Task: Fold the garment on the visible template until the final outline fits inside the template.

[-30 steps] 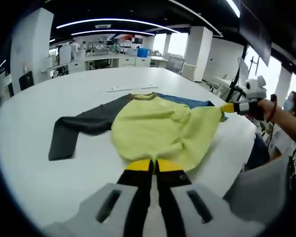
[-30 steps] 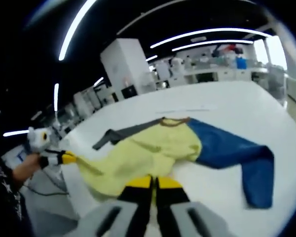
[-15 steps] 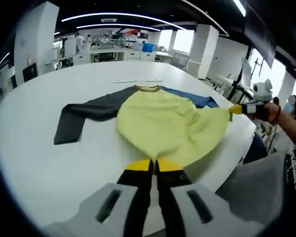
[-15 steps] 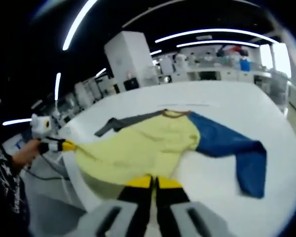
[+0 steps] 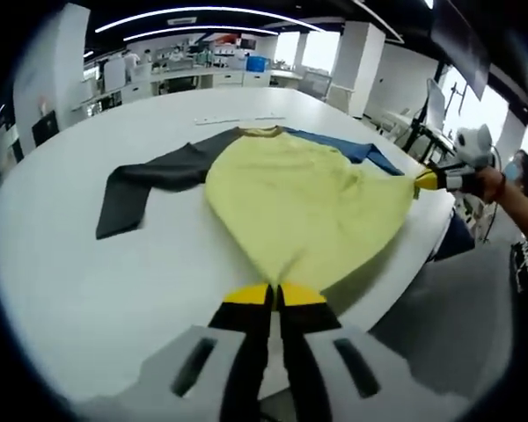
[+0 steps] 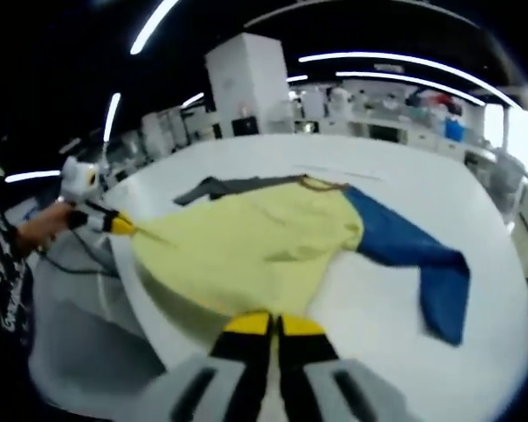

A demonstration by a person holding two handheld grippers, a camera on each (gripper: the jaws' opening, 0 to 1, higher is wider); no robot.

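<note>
While holding the garment (image 5: 299, 202) by its hem, had made no fold yet, judging by how flat it lay. Had the left claw (image 5: 275, 294) closed tight on one lower corner of the yellow body, jaws pressed together with cloth between them. Had the right claw (image 6: 275, 321) likewise clamped on the other lower corner, no gap between its jaws. Saw the hem stretched between the two claws, at or just past the near edge of the tabletop (image 5: 88, 281). Found the rest of the garment lying on the tabletop: collar (image 5: 262, 132) at the far end, grey sleeve (image 5: 150, 180) spread to one side, blue sleeve (image 6: 414, 255) to the other, both flat and unfolded. Noted a thin pale strip (image 5: 238, 119) beyond the collar; could not tell whether it belonged to the template, nor make out any template outline under the cloth. Judged the task barely begun: spreading done at most, with both sleeves to bring in over the body, the body to fold up, and the outline to check against the template.
</note>
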